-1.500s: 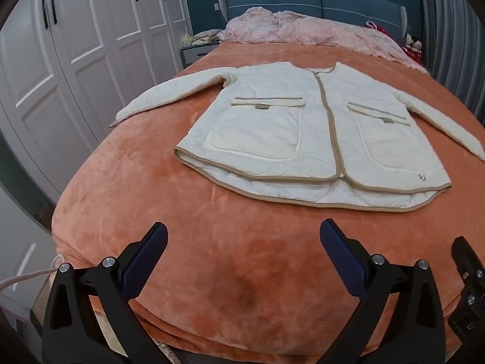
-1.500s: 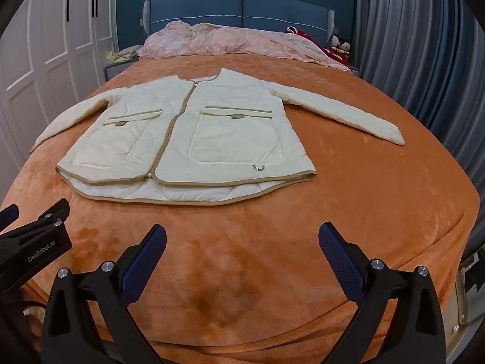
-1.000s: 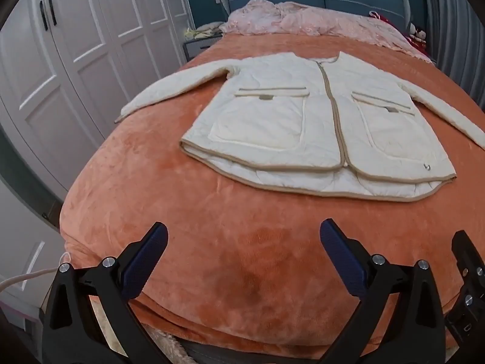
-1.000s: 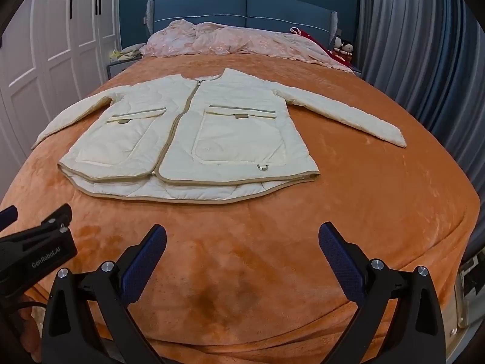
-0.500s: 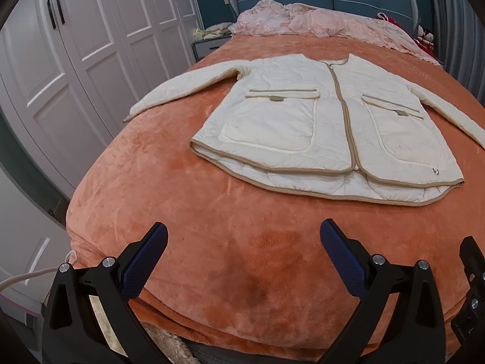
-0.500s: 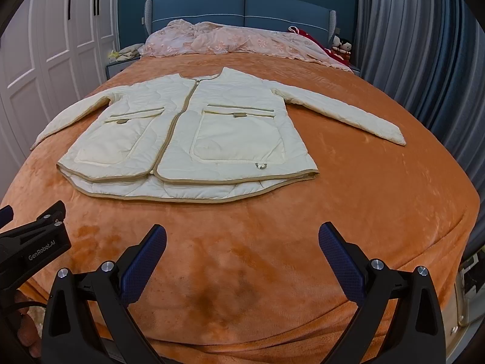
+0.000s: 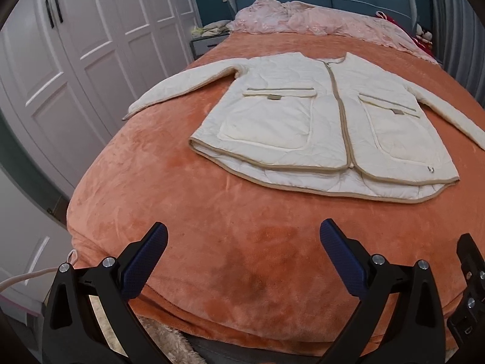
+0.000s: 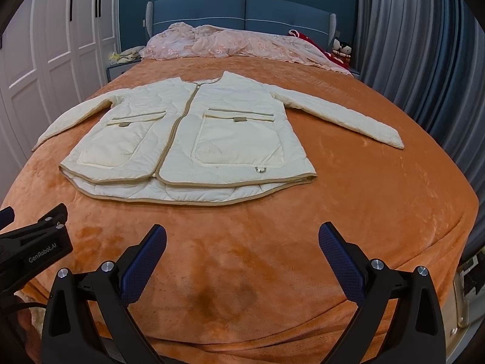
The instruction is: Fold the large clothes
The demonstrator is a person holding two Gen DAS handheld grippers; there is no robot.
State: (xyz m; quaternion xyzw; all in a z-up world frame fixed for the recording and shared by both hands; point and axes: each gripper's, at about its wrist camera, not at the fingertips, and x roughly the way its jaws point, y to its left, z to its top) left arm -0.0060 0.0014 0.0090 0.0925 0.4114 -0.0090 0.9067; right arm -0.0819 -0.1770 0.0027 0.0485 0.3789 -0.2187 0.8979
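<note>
A cream quilted jacket (image 7: 318, 121) with tan trim lies flat, front up, on an orange blanket (image 7: 242, 227) that covers the bed. It also shows in the right wrist view (image 8: 194, 139). Both sleeves are spread out to the sides. My left gripper (image 7: 242, 242) is open and empty, above the foot of the bed, well short of the jacket's hem. My right gripper (image 8: 242, 242) is open and empty too, beside it to the right. The left gripper's body shows at the left edge of the right wrist view (image 8: 33, 248).
White wardrobe doors (image 7: 75, 60) stand close along the bed's left side. Grey curtains (image 8: 424, 45) hang on the right. A pink quilt (image 8: 236, 44) is bunched at the blue headboard (image 8: 242, 9). A nightstand (image 7: 206, 42) stands at the far left.
The left gripper's view has shifted: the jacket sits further right and a little lower in it than before. The right gripper has barely moved. Both stay open.
</note>
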